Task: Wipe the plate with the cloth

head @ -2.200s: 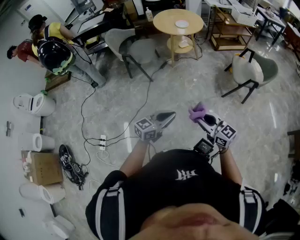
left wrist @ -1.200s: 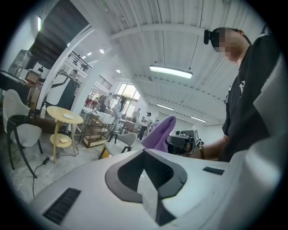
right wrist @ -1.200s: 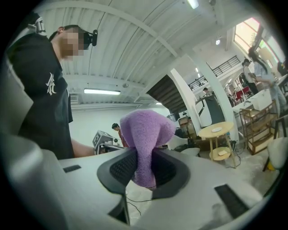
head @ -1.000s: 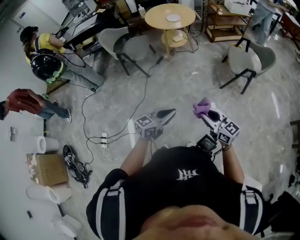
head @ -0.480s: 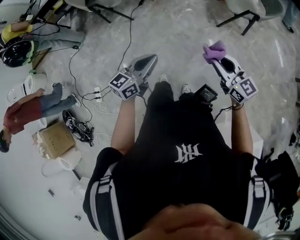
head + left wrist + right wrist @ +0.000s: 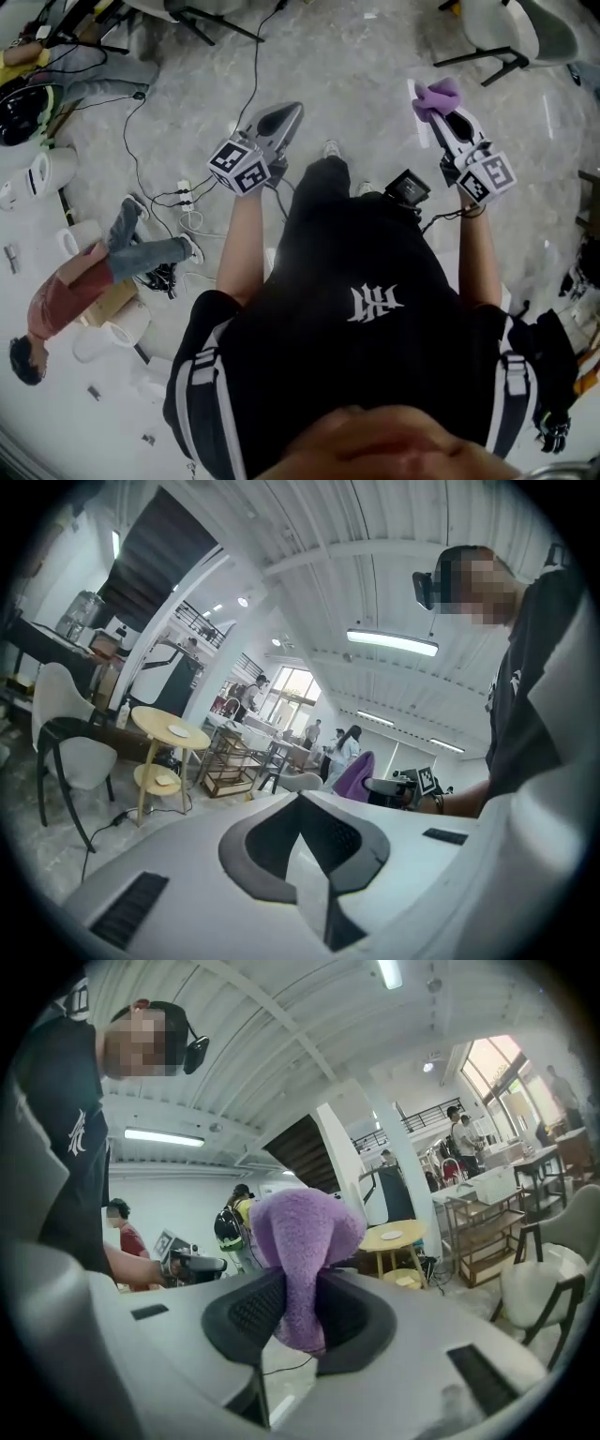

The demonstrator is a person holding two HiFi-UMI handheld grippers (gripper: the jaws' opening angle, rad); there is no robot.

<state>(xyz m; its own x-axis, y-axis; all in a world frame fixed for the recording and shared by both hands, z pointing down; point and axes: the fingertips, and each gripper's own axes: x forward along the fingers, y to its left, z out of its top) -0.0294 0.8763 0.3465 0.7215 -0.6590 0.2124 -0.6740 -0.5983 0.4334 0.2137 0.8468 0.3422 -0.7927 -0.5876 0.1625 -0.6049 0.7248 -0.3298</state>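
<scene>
In the head view my right gripper point(image 6: 433, 105) is shut on a purple cloth point(image 6: 437, 96), held out in front of me at the right. The right gripper view shows the cloth point(image 6: 302, 1241) pinched between the jaws and bulging above them. My left gripper point(image 6: 289, 112) is shut with nothing in it, held out at the left. In the left gripper view its jaws point(image 6: 300, 799) meet tip to tip. A small white plate point(image 6: 178, 730) lies on a round yellow table point(image 6: 161, 718) across the room. The same plate point(image 6: 392, 1235) shows in the right gripper view. The head view does not show it.
Cables and a power strip point(image 6: 185, 197) lie on the marble floor ahead of my left arm. A person in a red top point(image 6: 66, 298) is at the left. A white chair point(image 6: 511, 26) stands at the top right, another chair point(image 6: 66, 752) beside the yellow table. Shelving point(image 6: 483, 1218) stands behind it.
The head view has swung down and away, so the round table and plate have left it. Both grippers sit higher in that view. The person in red has moved down the left side.
</scene>
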